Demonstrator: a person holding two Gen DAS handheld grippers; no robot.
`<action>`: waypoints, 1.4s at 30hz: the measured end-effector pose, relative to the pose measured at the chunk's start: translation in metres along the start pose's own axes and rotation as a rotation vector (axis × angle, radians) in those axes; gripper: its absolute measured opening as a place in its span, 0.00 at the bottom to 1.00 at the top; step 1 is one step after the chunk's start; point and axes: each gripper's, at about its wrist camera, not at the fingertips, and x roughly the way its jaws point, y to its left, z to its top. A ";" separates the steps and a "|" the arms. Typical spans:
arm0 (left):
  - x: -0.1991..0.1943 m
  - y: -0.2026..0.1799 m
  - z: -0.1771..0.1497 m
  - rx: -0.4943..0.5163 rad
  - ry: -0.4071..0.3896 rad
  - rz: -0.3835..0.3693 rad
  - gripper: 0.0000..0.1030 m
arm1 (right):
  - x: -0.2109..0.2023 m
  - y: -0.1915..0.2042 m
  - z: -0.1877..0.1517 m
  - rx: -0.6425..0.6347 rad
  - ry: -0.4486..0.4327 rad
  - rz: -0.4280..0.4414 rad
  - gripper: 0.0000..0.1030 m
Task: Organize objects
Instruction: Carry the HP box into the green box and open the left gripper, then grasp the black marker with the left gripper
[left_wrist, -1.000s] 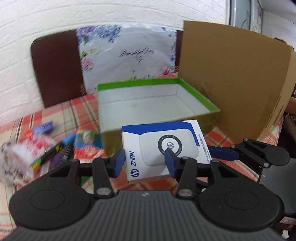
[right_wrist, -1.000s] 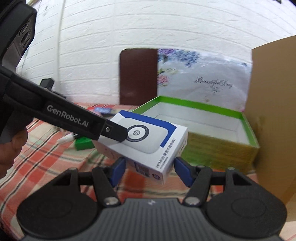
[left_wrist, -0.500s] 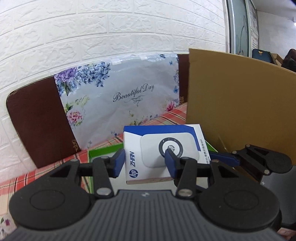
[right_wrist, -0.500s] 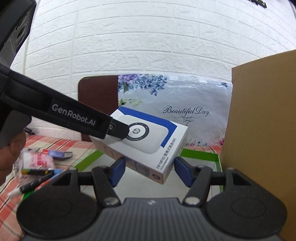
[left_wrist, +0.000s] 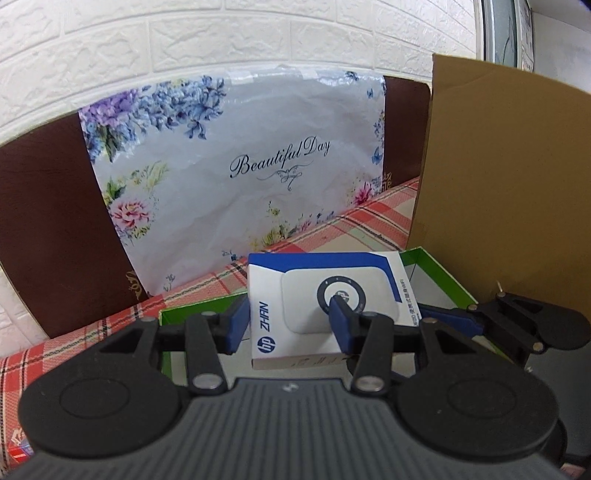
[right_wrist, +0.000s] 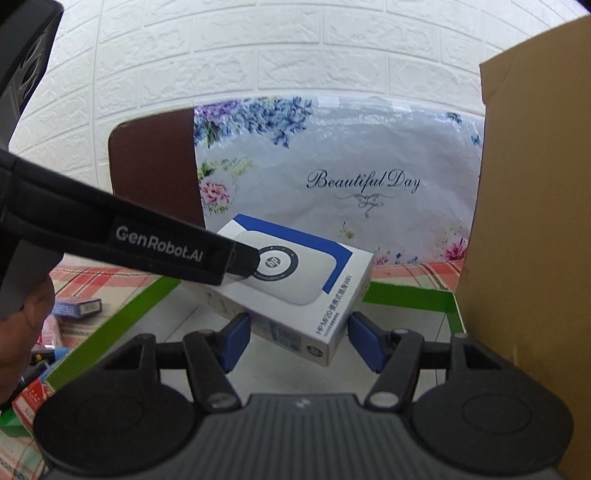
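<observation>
One HP box (left_wrist: 325, 295) pinched by left gripper (left_wrist: 286, 325); right gripper (right_wrist: 299, 341) spread beside it, over one green tray (right_wrist: 110, 328).

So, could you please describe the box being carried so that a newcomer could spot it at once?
Start at the flowered "Beautiful Day" sheet against the white brick wall; before it lies an open green-rimmed tray. Over that tray, the left tongs grip a white HP box, the only one with a blue band and a round ringed logo.

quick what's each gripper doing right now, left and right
Left gripper: closed on the HP box, held above the green tray.
Right gripper: open, fingers either side of the box's corner, not clamping it.
</observation>
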 end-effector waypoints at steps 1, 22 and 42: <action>0.003 0.000 0.000 -0.002 0.006 -0.002 0.48 | 0.003 0.000 0.000 0.001 0.011 -0.001 0.59; -0.027 -0.011 -0.021 -0.011 0.079 0.114 0.55 | -0.037 0.019 -0.016 0.064 -0.038 -0.017 0.80; -0.155 0.090 -0.142 -0.233 0.143 0.244 0.54 | -0.099 0.154 -0.044 -0.124 0.025 0.317 0.57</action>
